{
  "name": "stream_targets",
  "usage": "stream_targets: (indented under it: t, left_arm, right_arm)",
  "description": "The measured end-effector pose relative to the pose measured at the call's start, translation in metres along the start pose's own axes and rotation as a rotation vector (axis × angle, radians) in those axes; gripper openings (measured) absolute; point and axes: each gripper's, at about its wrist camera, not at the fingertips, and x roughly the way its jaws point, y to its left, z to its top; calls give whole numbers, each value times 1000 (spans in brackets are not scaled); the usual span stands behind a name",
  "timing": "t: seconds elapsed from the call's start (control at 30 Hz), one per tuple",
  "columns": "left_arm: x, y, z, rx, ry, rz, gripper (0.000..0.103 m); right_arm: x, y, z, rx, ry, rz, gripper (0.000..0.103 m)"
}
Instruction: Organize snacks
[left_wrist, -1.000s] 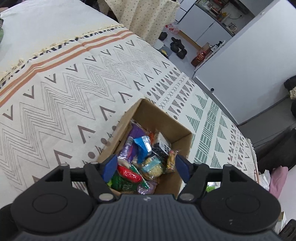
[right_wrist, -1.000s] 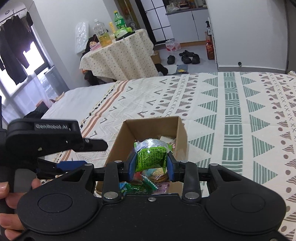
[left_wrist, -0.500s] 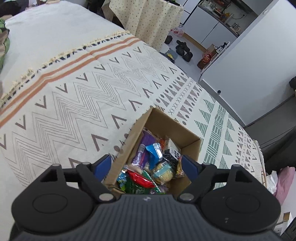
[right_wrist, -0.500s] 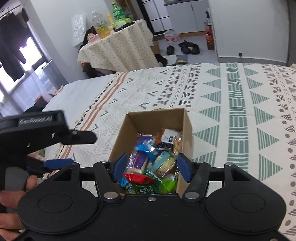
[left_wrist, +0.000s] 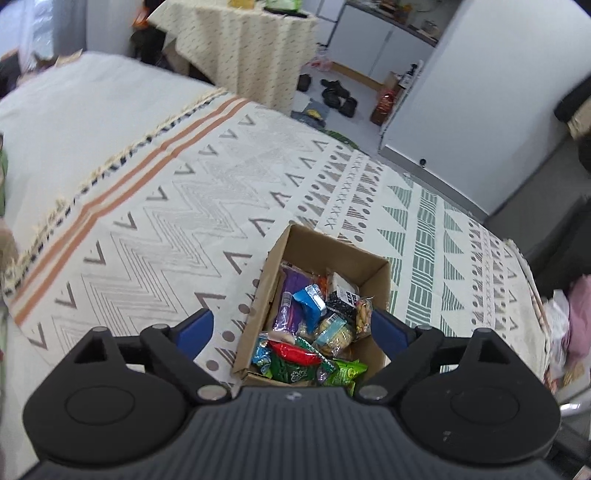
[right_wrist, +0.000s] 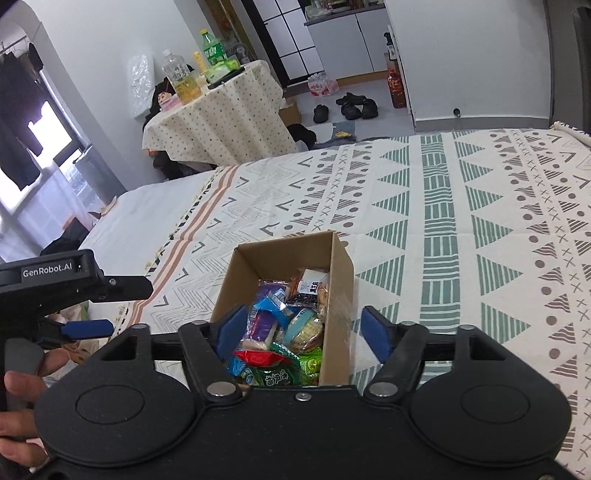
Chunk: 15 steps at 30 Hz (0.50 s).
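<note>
An open cardboard box (left_wrist: 334, 251) (right_wrist: 343, 269) stands on the patterned bedspread, filled with several snack packets (left_wrist: 314, 332) (right_wrist: 280, 339). A green packet (right_wrist: 312, 363) lies at the box's near right corner, also seen as the green packet (left_wrist: 345, 371). My left gripper (left_wrist: 291, 328) hovers above the box with its jaws opening wide and nothing between its blue pads. My right gripper (right_wrist: 301, 330) hangs over the box's near end, jaws opening, nothing gripped. The left gripper (right_wrist: 86, 328) also shows at the left edge of the right wrist view, held by a hand (right_wrist: 18, 384).
The bedspread (right_wrist: 461, 229) stretches around the box. Beyond the bed stands a round table (right_wrist: 218, 110) with bottles, shoes (right_wrist: 347, 105) on the floor, and white cabinets (left_wrist: 472, 110). Clothes hang by a window at far left.
The right gripper let go of the green packet, which now lies in the box, and its jaws spread. The left gripper rose and its jaws widened.
</note>
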Motion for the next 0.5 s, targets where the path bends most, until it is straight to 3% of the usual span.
stream_targets:
  t: [0.5]
  left_arm:
    - [-47,-24,-36,154,-56,-10,102]
  right_arm:
    - [-57,-7,-13,33,-80,-1,91]
